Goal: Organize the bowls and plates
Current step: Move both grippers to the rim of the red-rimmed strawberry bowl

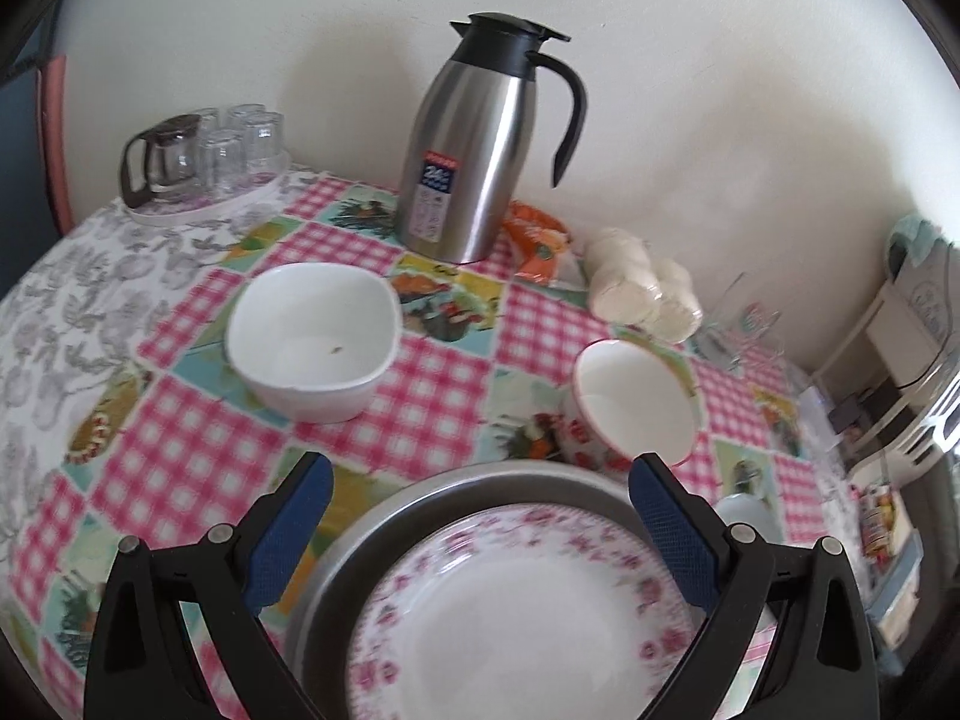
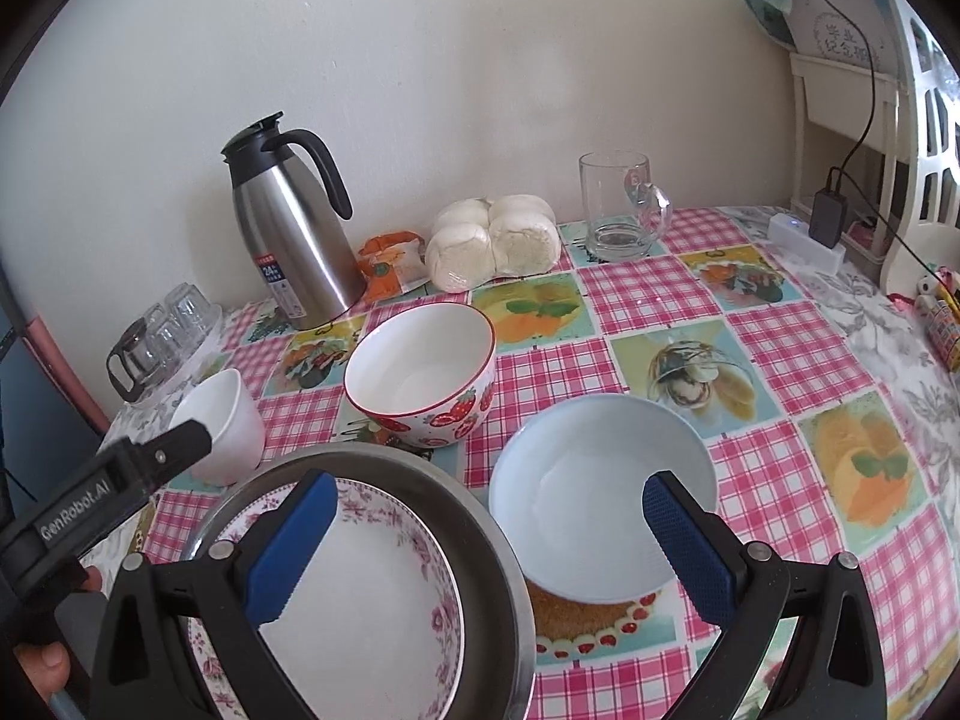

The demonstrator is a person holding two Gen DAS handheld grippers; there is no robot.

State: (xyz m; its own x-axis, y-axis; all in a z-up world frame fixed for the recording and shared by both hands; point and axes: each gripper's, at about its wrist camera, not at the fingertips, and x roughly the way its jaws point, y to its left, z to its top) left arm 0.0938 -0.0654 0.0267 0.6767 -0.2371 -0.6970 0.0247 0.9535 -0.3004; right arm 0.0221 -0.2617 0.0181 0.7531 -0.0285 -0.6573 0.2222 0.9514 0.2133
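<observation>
Already the flowered plate (image 1: 516, 618) nests in the metal pan (image 2: 480, 516) at the tabletop's near edge; both tongs, left gripper (image 1: 480, 501) and right gripper (image 2: 489, 519), gape wide, empty, above the stack.

Right gripper (image 2: 486, 501) spread wide, empty, above pale blue bowl (image 2: 600, 498) and floral plate (image 2: 384, 588) nested in metal pan (image 2: 480, 516); strawberry bowl (image 2: 423, 375) behind.

Open tablecloth lay on the right half of the table (image 2: 798, 348), clear up to the glass mug (image 2: 618, 210) by the wall. Toward the left, passage narrowed: the strawberry bowl (image 2: 420, 378), square white bowl (image 2: 222, 420) and pale blue bowl (image 2: 600, 486) crowded just beside the metal tray (image 2: 480, 516). The steel jug (image 2: 294, 228) and bagged buns (image 2: 492, 243) blocked the back edge.
</observation>
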